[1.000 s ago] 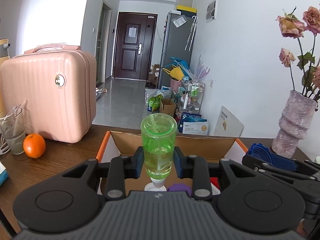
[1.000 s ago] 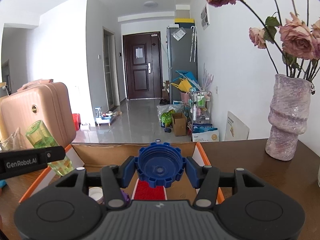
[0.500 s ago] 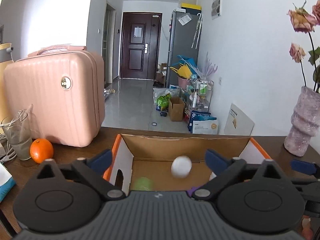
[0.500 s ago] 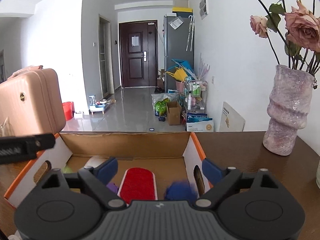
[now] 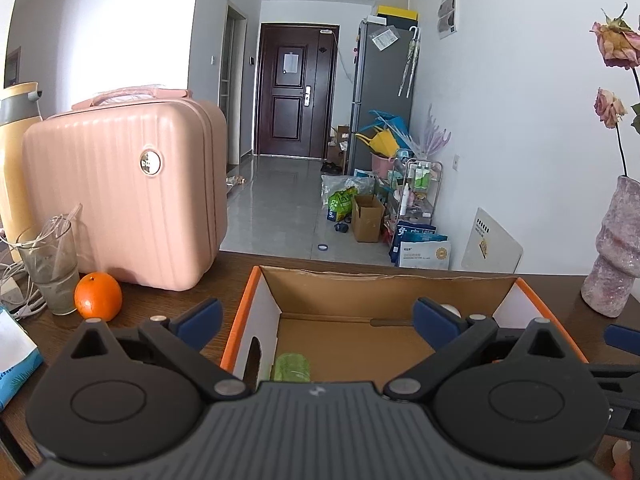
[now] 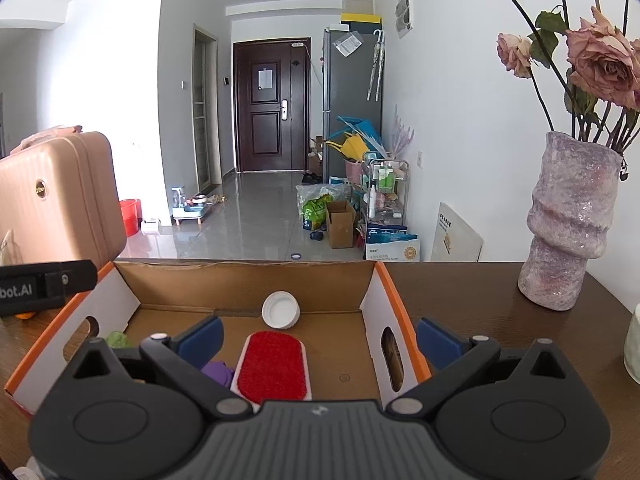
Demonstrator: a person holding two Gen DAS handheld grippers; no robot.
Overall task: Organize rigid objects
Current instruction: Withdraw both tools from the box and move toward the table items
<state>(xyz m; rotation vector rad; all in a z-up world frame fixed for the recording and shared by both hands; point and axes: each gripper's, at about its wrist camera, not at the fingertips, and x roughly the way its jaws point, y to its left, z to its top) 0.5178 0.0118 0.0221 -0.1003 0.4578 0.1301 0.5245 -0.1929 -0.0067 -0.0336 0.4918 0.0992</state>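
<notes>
An open cardboard box with orange edges sits on the dark wooden table; it also shows in the right wrist view. Inside lie a green bottle, seen partly in the right wrist view, a white cap, a red-topped pad and a purple piece. My left gripper is open and empty above the box's near left part. My right gripper is open and empty above the box's near right part. The blue lid is hidden.
A pink suitcase, a glass and an orange stand left of the box. A purple vase with dried roses stands to the right. A blue-and-white packet lies at the table's left edge.
Both grippers opened and let go: the green bottle dropped from the left and the blue lid from the right into the box. The white cap rolled to the box's back wall.
</notes>
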